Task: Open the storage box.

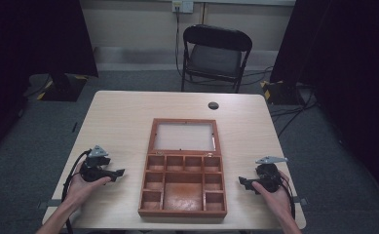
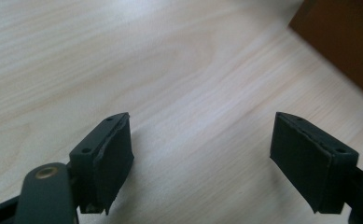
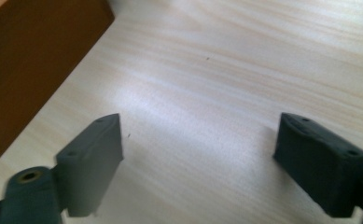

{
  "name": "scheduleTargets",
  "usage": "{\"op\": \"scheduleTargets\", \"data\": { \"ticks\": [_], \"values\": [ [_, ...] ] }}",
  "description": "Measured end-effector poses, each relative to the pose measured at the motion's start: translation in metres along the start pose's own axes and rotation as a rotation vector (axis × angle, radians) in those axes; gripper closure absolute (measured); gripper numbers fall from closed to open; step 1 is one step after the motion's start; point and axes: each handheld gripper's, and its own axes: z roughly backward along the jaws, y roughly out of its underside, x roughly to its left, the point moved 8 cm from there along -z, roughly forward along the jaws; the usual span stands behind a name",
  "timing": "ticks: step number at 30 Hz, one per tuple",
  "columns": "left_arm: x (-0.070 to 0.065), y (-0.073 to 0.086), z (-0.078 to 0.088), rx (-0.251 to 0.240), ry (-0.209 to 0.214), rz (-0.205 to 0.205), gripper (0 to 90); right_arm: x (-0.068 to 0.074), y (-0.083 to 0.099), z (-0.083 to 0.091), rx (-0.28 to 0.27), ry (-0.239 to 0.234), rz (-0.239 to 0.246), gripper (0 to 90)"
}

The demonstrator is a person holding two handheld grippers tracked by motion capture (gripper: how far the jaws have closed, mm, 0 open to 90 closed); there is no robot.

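Observation:
A brown wooden box (image 1: 183,183) with several empty compartments lies open at the table's middle front, its glass-paned lid (image 1: 183,136) laid flat behind it. My left gripper (image 1: 121,172) rests low over the table left of the box, held in a hand and pointing toward it. Its jaws (image 2: 202,161) stand open over bare wood with nothing between them; a corner of the box (image 2: 347,42) shows at the upper right. My right gripper (image 1: 241,182) sits right of the box, pointing at it, open (image 3: 200,163) and empty. The box's side (image 3: 30,70) shows at the left.
The light wooden table (image 1: 119,122) has a round cable hole (image 1: 213,105) near its far edge. A black chair (image 1: 215,56) stands behind the table. Dark curtains hang at both sides. Cables trail from each gripper over the table's front edge.

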Motion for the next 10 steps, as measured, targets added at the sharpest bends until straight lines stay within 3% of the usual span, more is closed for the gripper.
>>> {"op": "scheduleTargets", "data": {
  "ticks": [1,5,7,10],
  "values": [
    [0.0005,-0.0002,-0.0008,-0.003,-0.015,-0.027,19.2,-0.0020,-0.0005,-0.0004,-0.004,0.015,0.003,14.5],
    [0.0023,0.0002,-0.0039,-0.030,-0.021,-0.009,13.3,-0.0074,0.0014,-0.0053,-0.051,0.089,0.055,8.7],
    [0.0029,0.0015,-0.0067,-0.083,-0.025,-0.001,9.6,-0.0101,0.0016,-0.0084,-0.090,0.090,0.057,5.0],
    [0.0026,0.0013,-0.0072,-0.085,-0.028,0.013,7.6,-0.0102,0.0016,-0.0086,-0.093,0.089,0.054,4.9]
  ]
}}
